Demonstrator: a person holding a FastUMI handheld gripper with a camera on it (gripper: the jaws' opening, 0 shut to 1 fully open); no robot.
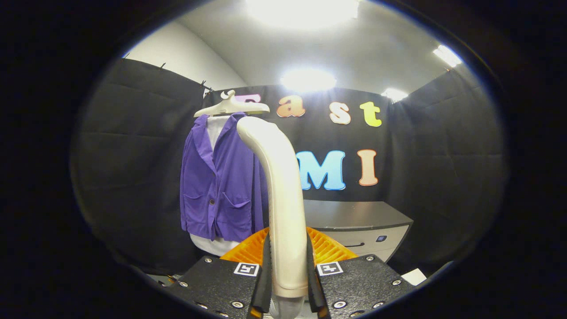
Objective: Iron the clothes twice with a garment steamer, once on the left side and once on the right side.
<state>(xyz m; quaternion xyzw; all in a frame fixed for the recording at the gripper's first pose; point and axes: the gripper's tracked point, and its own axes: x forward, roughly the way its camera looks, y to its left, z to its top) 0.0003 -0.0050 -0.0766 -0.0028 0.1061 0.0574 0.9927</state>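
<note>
Steamer handle point(283, 186), one smooth cream-white plastic wand with a rounded, forward-bent top, stands upright between the two fingers of the hand-held gripper point(289, 283), both of which press against its sides in a firm pinch. One ribbed orange part point(328, 248), fan-shaped and finely grooved, sits just behind the handle's base. Two small square markers point(246, 269) lie flat on the gripper's textured body, one on each side of the handle. Beyond the fingers, to the left of the wand, one purple jacket point(217, 186) hangs from one pale plastic hanger point(231, 106) with a curled hook; the cloth looks soft and matte, with a wide lapel, two patch pockets and at least one dark button. One white garment point(217, 126) shows at the collar and below the jacket's hem. Farther back, to the right of the handle, stands one grey boxy cabinet point(354, 217) with a flat top. One white slip point(414, 277) lies near its foot.
</note>
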